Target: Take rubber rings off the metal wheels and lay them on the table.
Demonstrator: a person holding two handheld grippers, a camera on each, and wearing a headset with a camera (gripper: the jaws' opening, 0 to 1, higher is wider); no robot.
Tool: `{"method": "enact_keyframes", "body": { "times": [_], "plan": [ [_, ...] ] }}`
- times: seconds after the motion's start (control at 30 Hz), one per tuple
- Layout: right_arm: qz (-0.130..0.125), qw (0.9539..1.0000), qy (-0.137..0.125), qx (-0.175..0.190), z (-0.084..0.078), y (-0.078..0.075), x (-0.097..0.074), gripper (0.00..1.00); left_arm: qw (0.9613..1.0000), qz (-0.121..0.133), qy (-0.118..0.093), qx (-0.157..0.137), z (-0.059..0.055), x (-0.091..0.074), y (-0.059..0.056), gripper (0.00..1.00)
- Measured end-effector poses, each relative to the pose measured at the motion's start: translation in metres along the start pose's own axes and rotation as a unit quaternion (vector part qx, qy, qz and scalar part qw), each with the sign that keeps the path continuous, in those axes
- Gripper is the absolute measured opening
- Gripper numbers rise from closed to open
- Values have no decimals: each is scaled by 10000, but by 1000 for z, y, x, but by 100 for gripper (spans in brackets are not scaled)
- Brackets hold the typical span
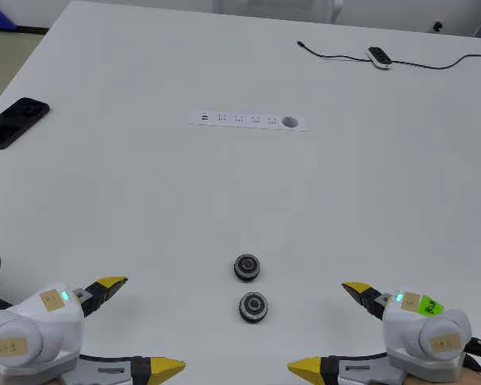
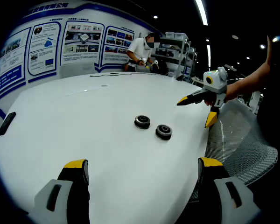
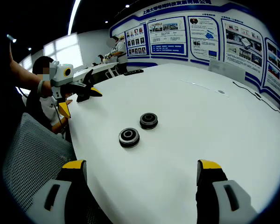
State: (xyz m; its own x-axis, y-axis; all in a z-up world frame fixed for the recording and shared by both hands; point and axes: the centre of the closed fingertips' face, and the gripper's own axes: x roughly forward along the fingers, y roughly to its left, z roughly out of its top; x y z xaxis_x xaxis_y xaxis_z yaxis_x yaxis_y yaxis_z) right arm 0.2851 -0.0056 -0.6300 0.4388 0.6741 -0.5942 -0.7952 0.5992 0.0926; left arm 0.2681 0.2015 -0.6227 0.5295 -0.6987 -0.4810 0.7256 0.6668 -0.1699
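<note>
Two small metal wheels, each wearing a black rubber ring, lie flat on the white table (image 1: pixel 144 200). They sit well to the person's side of the white recessed power strip (image 1: pixel 247 120), roughly in line with its middle. The farther wheel (image 1: pixel 247 267) lies just beyond the nearer wheel (image 1: pixel 253 306), close but apart. The left gripper (image 1: pixel 140 325) hovers on the person's side of the strip, out past its left end, and the right gripper (image 1: pixel 327 327) out past its right end. Both hold their yellow-tipped jaws spread wide and empty, flanking the wheels without touching them. Neither ring looks removed, so the job appears to be at the approach. The next move likely calls for one gripper to pin a wheel while the other pinches its ring's edge and peels it off.
</note>
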Motion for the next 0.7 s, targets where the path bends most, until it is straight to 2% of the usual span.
{"method": "enact_keyframes", "body": {
  "times": [0.27,0.7],
  "plan": [
    [55,10000,54,44,-2,3,2,99,10000,9,40,-27,-1,0,-1,98],
    [116,9998,30,145,2,8,9,97,9999,19,108,-35,-2,4,2,89]
  ]
}}
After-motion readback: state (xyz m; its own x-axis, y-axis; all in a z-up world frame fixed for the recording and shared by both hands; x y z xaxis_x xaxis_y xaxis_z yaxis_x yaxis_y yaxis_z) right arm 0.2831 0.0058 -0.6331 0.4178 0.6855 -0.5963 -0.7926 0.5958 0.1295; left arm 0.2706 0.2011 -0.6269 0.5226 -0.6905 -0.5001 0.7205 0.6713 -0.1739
